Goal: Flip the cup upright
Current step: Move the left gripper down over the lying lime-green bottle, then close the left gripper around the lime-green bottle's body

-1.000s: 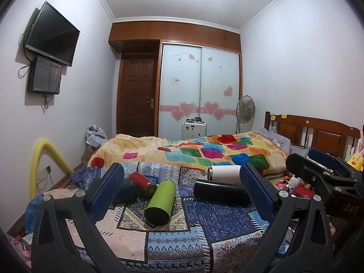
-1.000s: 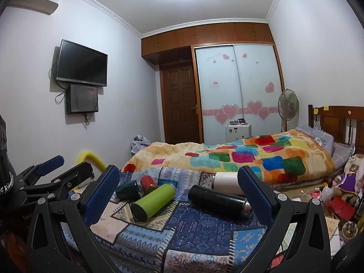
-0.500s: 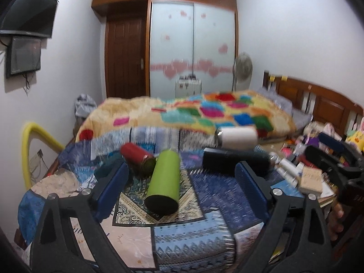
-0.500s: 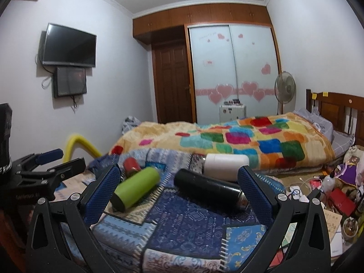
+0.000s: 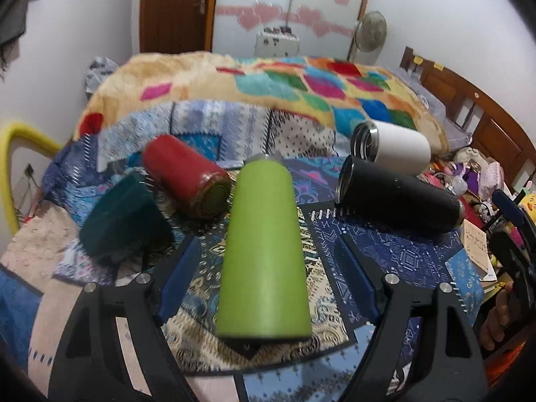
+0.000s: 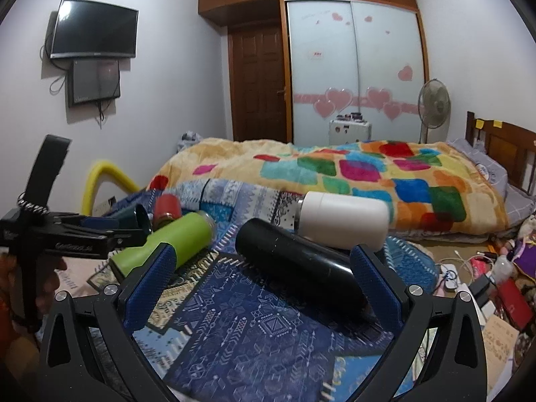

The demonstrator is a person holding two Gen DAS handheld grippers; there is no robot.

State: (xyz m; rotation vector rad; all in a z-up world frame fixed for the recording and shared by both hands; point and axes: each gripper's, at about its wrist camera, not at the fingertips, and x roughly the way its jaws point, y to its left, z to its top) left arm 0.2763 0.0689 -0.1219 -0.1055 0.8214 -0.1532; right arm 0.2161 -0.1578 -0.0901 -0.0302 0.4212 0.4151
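Observation:
Several cups lie on their sides on a patterned blue cloth [image 5: 395,254]. A green cup [image 5: 264,251] lies between the open fingers of my left gripper [image 5: 268,278], base toward me, jaws either side of it without touching. A red cup [image 5: 187,177] and a dark teal cup [image 5: 124,217] lie to its left. A black cup [image 5: 398,194] and a white cup [image 5: 392,147] lie to its right. My right gripper [image 6: 264,274] is open and empty, with the black cup [image 6: 298,264] just beyond its right finger. The green cup [image 6: 167,241] and white cup [image 6: 345,214] also show there.
A bed with a colourful blanket [image 6: 335,167] lies behind the cups. Clutter of boxes and cables [image 6: 485,278] covers the floor at the right. A yellow foam tube [image 6: 100,181] stands at the left wall. The left gripper's body [image 6: 67,238] shows in the right wrist view.
My left gripper has moved forward and down, so the green cup now lies between its fingers. My right gripper has come closer to the black cup.

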